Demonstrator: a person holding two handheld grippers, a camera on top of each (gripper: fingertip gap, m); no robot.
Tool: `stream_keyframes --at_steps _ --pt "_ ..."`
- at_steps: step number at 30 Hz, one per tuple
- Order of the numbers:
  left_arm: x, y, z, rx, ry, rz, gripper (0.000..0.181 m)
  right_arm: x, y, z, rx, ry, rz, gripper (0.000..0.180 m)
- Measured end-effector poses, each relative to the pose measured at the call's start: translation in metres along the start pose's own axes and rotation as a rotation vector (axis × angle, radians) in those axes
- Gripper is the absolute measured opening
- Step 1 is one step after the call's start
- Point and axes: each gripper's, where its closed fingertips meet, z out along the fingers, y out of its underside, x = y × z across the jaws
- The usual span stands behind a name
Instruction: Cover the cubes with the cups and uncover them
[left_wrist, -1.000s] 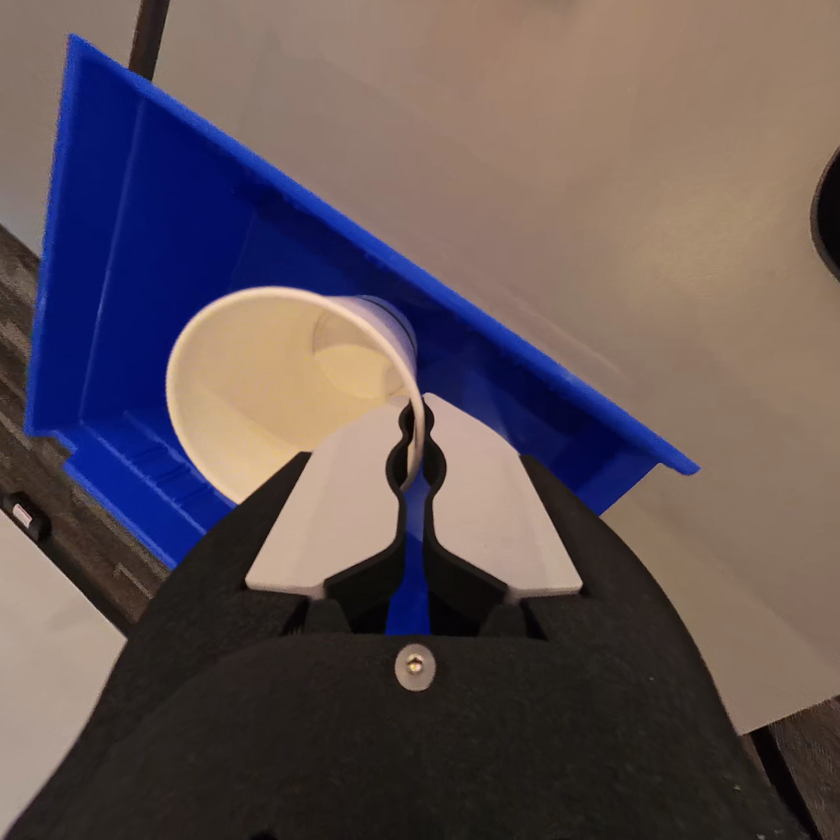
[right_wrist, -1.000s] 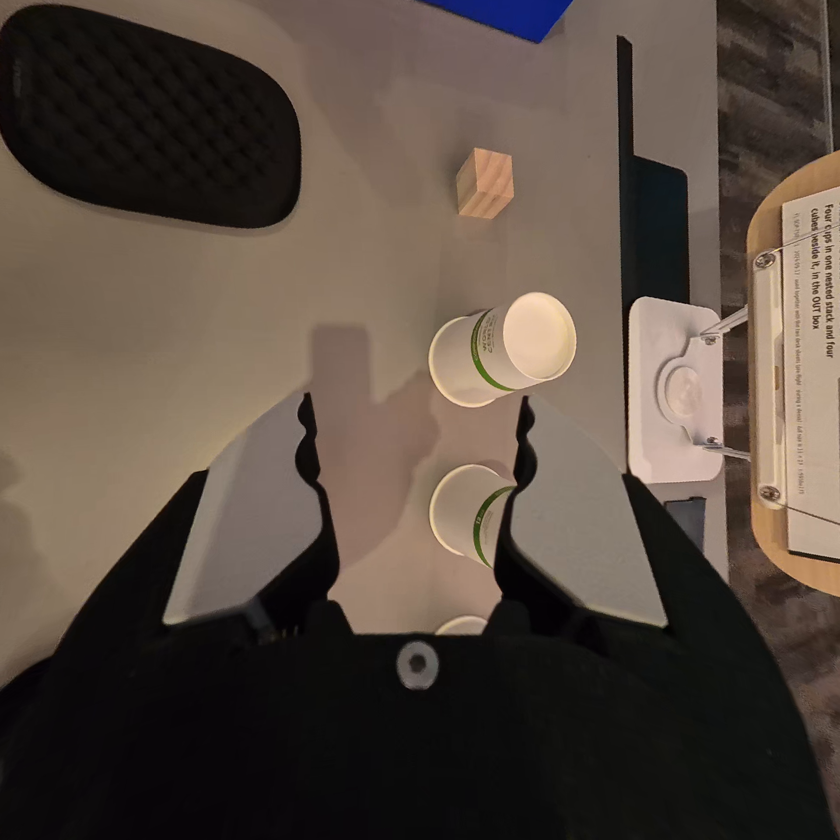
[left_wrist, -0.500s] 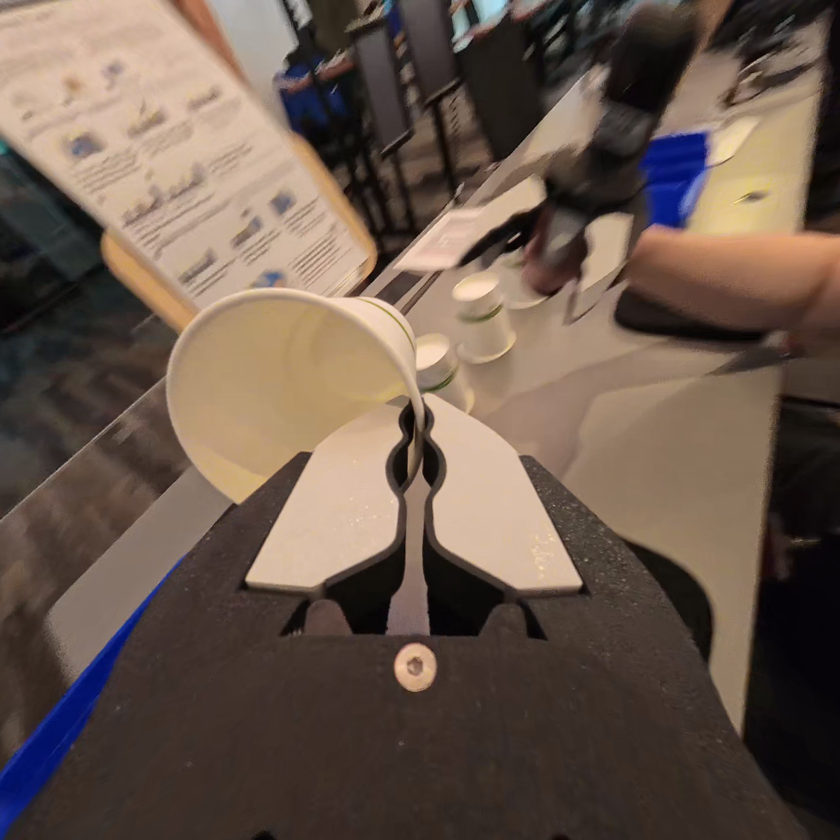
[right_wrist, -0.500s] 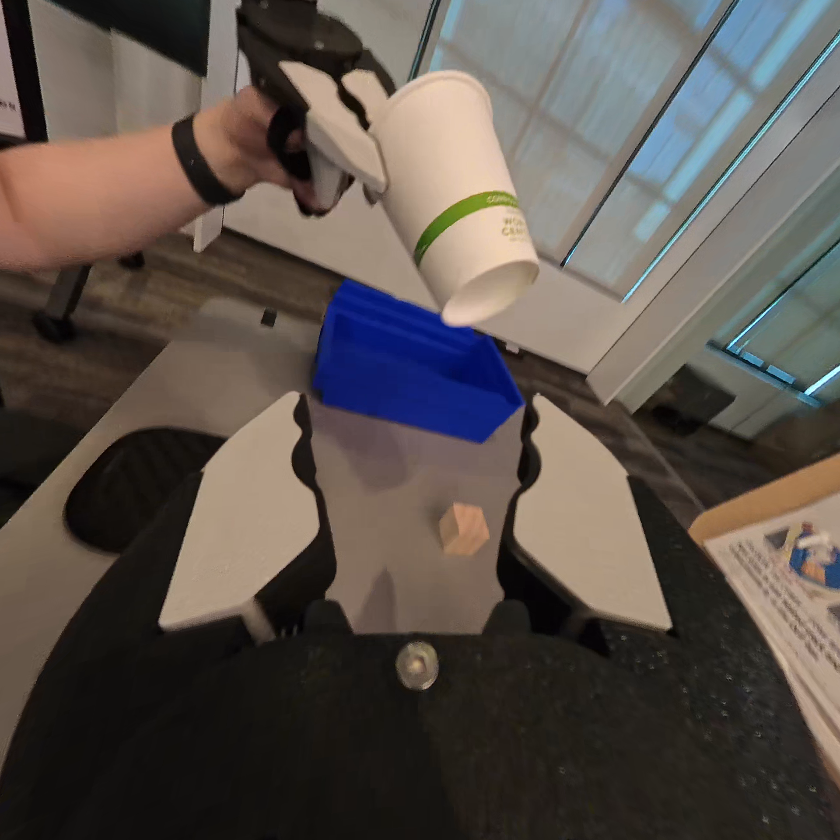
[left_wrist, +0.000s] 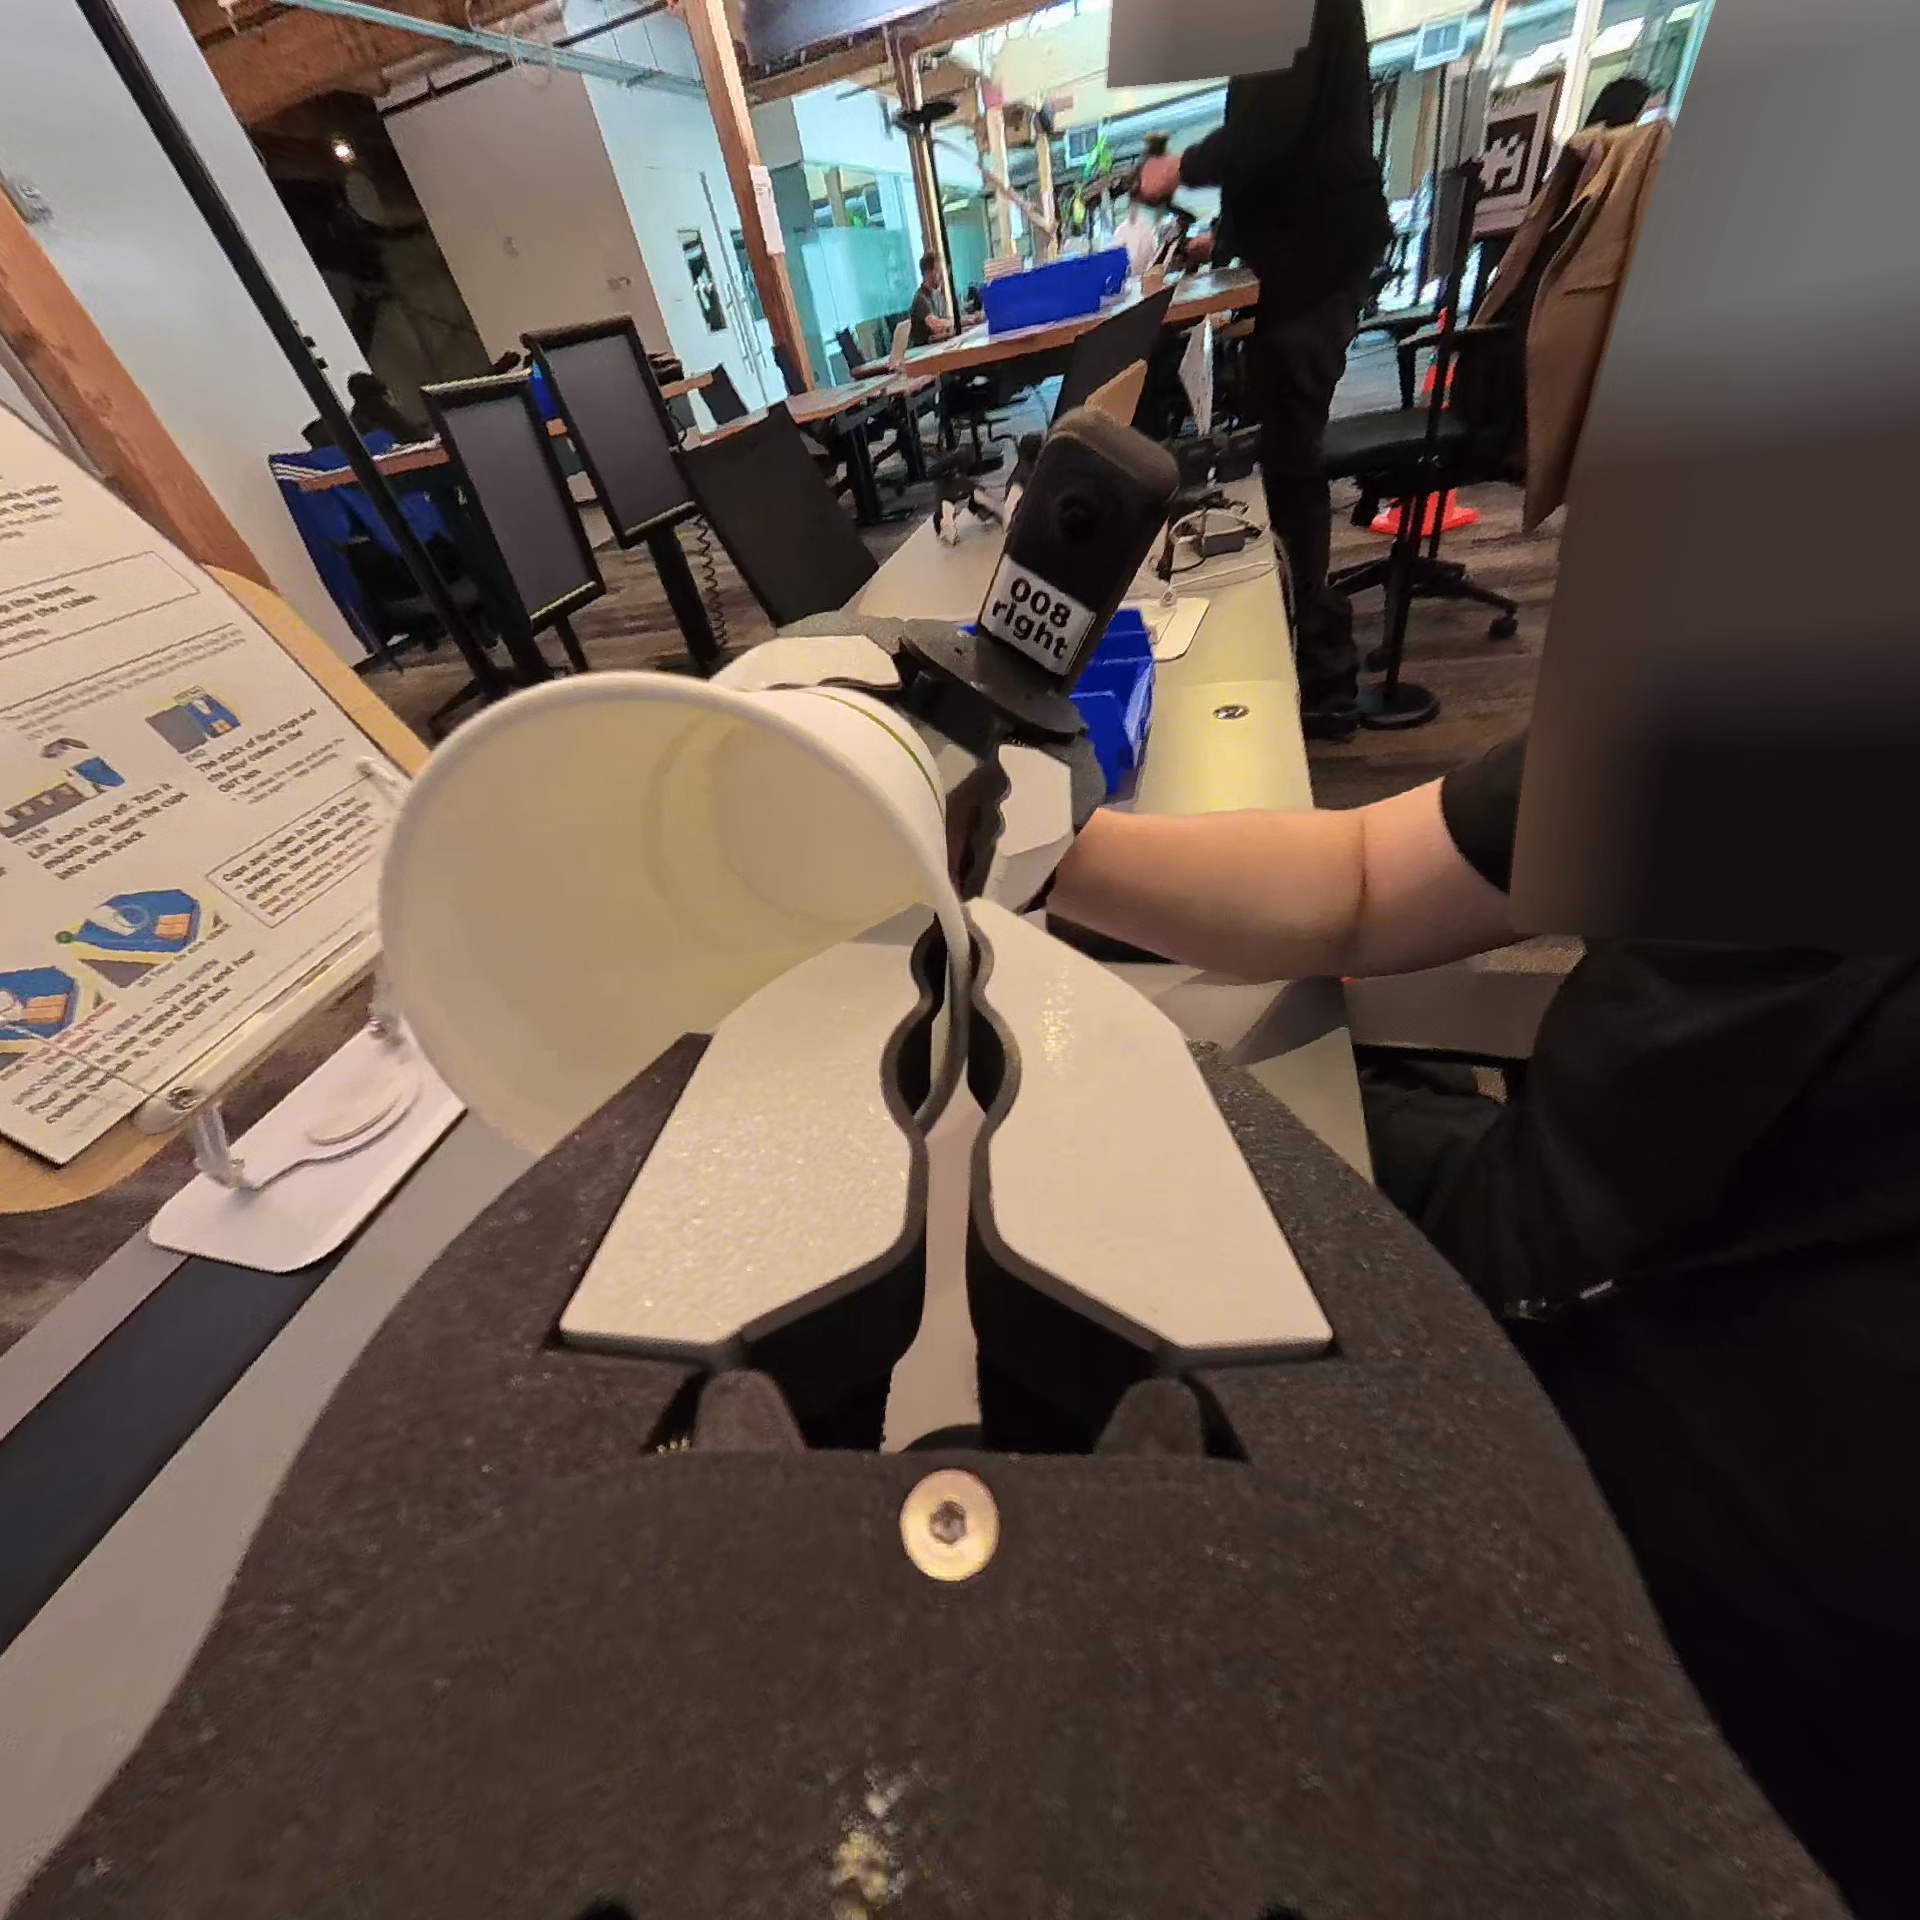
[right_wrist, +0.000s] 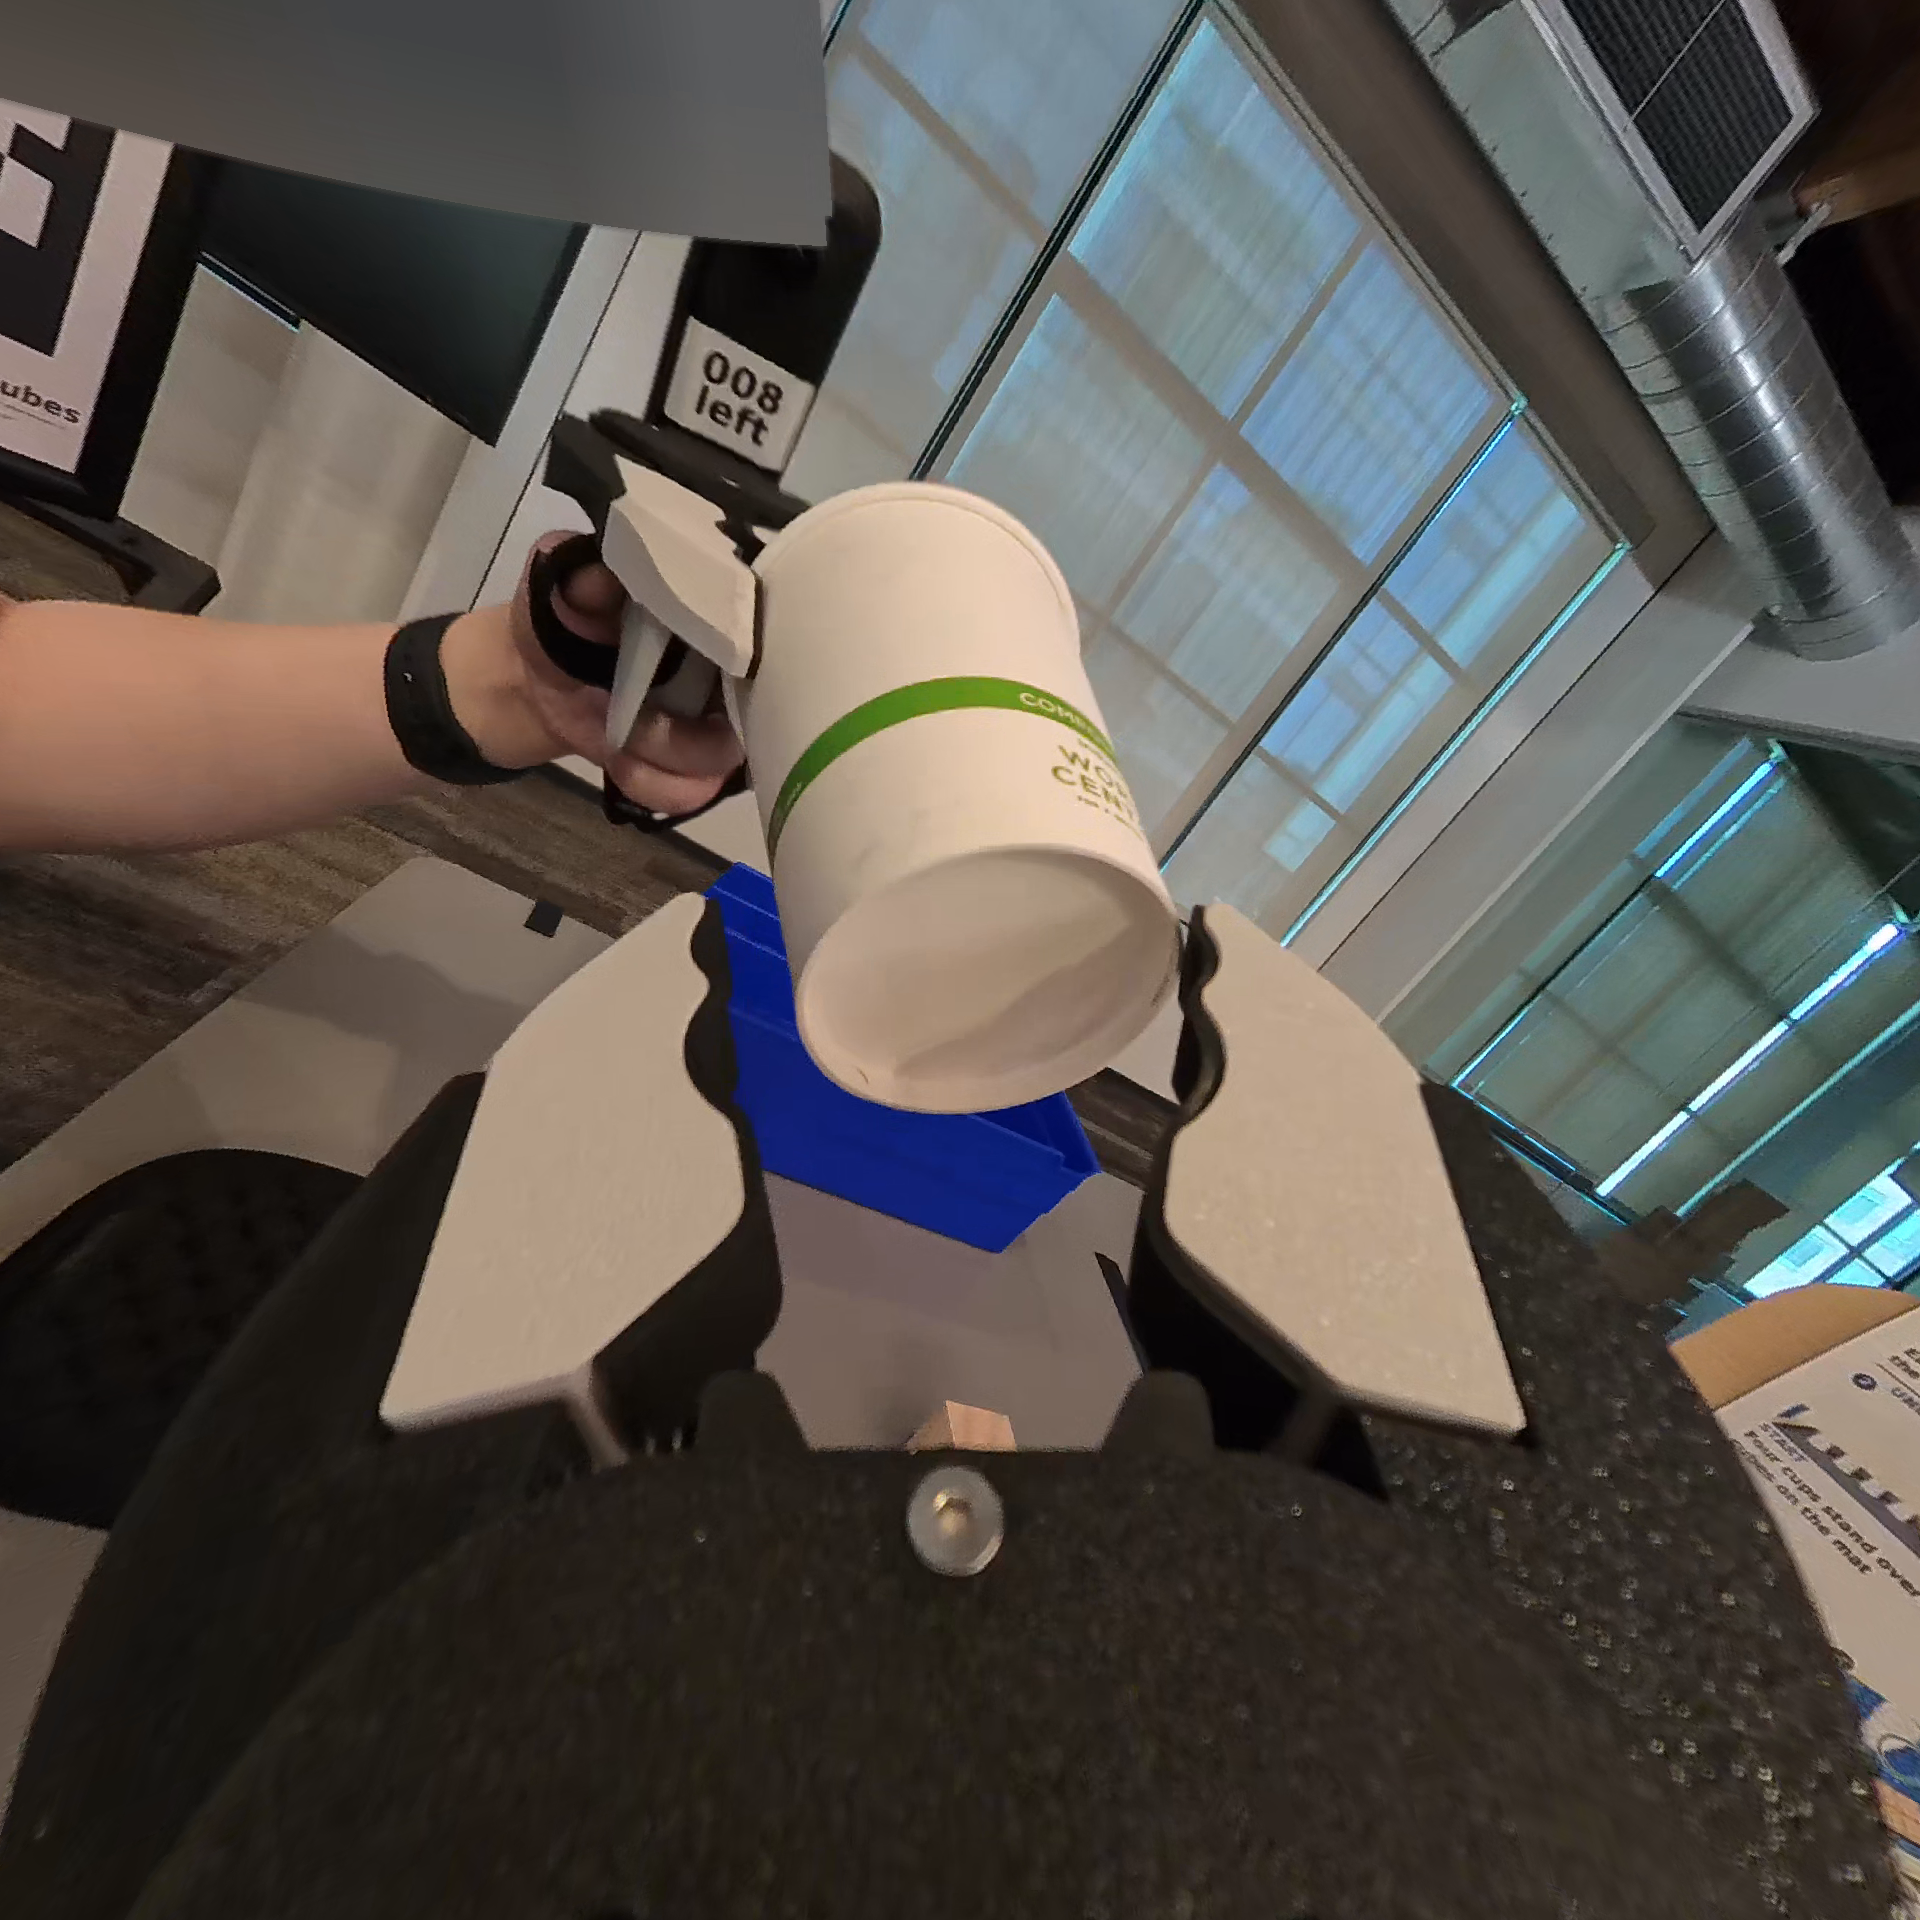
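Observation:
My left gripper (left_wrist: 951, 935) is shut on the rim of a white paper cup (left_wrist: 644, 883) with a green band and holds it on its side in the air, mouth toward the camera. In the right wrist view the left gripper (right_wrist: 727, 613) holds the cup (right_wrist: 935, 748) base-first toward my right gripper (right_wrist: 951, 925). The right gripper is open, and the cup's base sits between its fingertips, close to the right finger (right_wrist: 1195, 966). A wooden cube (right_wrist: 961, 1439) just shows on the table below. The right gripper (left_wrist: 997, 800) is mostly hidden behind the cup in the left wrist view.
A blue bin (right_wrist: 904, 1153) stands on the grey table (right_wrist: 343, 997) beyond the cube. A black mat (right_wrist: 135, 1309) lies at the left. An instruction sheet on a stand (left_wrist: 135, 831) is at the table's edge. A person's forearm (left_wrist: 1247, 894) reaches in.
The left gripper lifted the cup out of the blue bin and swung it toward the right gripper. The right gripper tilted up from the table, and the cup's base now sits between its open fingers.

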Motion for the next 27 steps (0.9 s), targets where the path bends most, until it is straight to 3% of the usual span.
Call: stream_keyframes --at_steps 8,27 --pt "0.007 0.006 0.005 0.027 0.086 -0.063 0.0 -0.008 0.001 0.0 -0.009 -0.058 -0.003 0.08" --pt "0.008 0.01 0.003 0.087 0.08 -0.09 0.0 -0.01 0.002 0.001 -0.005 -0.074 0.009 0.076"
